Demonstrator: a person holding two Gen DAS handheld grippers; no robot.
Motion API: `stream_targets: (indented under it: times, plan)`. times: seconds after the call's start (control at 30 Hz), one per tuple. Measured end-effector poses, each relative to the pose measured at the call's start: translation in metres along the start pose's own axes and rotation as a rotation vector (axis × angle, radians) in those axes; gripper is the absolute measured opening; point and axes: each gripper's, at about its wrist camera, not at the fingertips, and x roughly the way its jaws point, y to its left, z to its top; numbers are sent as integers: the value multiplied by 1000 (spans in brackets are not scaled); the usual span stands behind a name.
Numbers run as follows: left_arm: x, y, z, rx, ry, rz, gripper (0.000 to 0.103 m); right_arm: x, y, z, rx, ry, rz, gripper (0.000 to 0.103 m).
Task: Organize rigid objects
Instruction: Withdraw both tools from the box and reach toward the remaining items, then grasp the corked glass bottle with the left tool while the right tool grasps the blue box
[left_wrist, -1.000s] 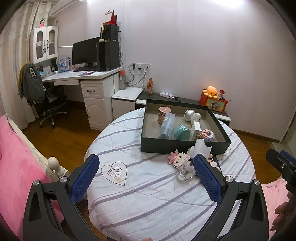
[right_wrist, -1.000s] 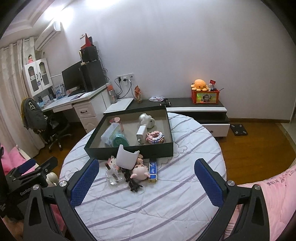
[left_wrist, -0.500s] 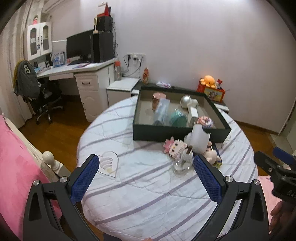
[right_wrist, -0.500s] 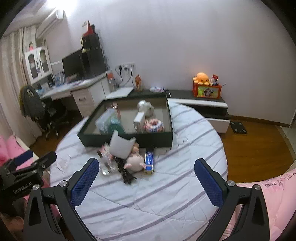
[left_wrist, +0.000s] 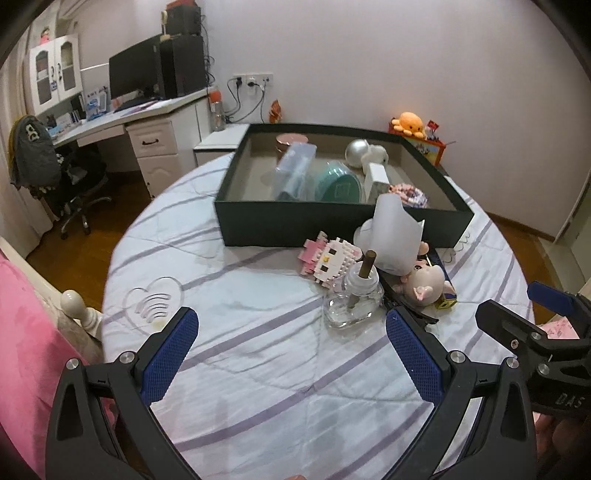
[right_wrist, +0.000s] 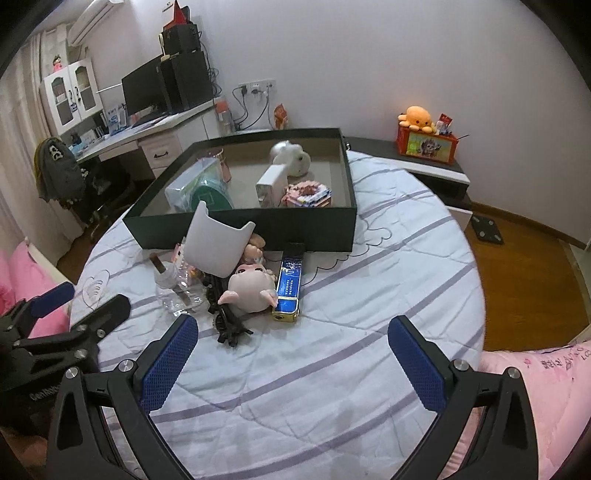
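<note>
Both hand-held grippers sit nearer the clutter than half a second earlier, so the box and loose items fill more of each view. Left hand-held gripper (left_wrist: 291, 354): jaws spread wide, empty, hovering above the near half of the round table (left_wrist: 258, 369), which is covered by a white cloth with purple stripes. Right hand-held gripper (right_wrist: 293, 354): likewise spread and empty, above the near right part of the table.

Dark green box (left_wrist: 332, 225): open-topped, at the far edge of the table; it holds a teal round container (left_wrist: 338, 186), a clear rectangular case (left_wrist: 295, 171), a rose-capped jar (left_wrist: 291, 140), a silver ball (left_wrist: 356, 153), a white box (left_wrist: 376, 179) and a pink block model (right_wrist: 306, 194).

Loose group just in front of the box's near wall: a white curved plastic piece (right_wrist: 218, 245) standing tilted, a pink-and-white block figure (left_wrist: 327, 258), a clear glass bottle (left_wrist: 352, 299) with a brown stick in its neck, a pig figurine (right_wrist: 251, 288) lying on its side, a blue rectangular tin (right_wrist: 290, 282) touching the pig's right side, and a black clip-like item (right_wrist: 227, 321) nearest the right gripper.
</note>
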Motion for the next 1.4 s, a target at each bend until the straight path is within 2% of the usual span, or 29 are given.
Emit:
stream_targets:
  times: [0.27, 0.4, 0.47, 0.57, 0.6, 0.7, 1.0, 1.07, 1.17, 1.2, 1.23, 1.3, 1.33, 1.4]
  plan:
    - [40, -14, 6, -1, 48, 0, 103, 25, -8, 4, 18, 39, 34, 101]
    - [50, -14, 9, -27, 37, -20, 103, 34, -11, 4, 17, 60, 25, 99]
    - [55, -12, 8, -45, 31, -34, 103, 38, -11, 2, 12, 75, 22, 95]
    - [64, -9, 7, -68, 57, -68, 97, 43, -11, 1, 2, 89, 5, 91]
    - [66, -9, 7, -69, 68, -75, 92, 47, -11, 0, -3, 98, -3, 89]
    - [73, -10, 7, -62, 88, -65, 81, 55, -14, -1, 5, 115, -8, 78]
    - [70, -5, 6, -59, 72, -66, 59, 70, -16, -1, -11, 102, -36, 70]
    - [67, -4, 4, -55, 69, -67, 57, 70, -14, 1, -16, 89, -37, 61]
    - [65, -4, 0, -50, 61, -65, 57, 77, -10, 3, -49, 73, -62, 59]
    - [64, -4, -1, -45, 60, -65, 54, 78, -8, 3, -64, 63, -73, 59]
    - [63, -4, -2, -42, 56, -69, 44, 78, -8, 3, -65, 62, -73, 56]
    - [60, -4, -2, -41, 58, -94, 30, 76, -7, 3, -65, 54, -57, 42]
    - [60, -4, -3, -40, 60, -101, 30, 74, -6, 2, -66, 50, -52, 25]
    - [58, -2, -5, -44, 59, -112, 30, 70, -4, 0, -68, 46, -54, 21]
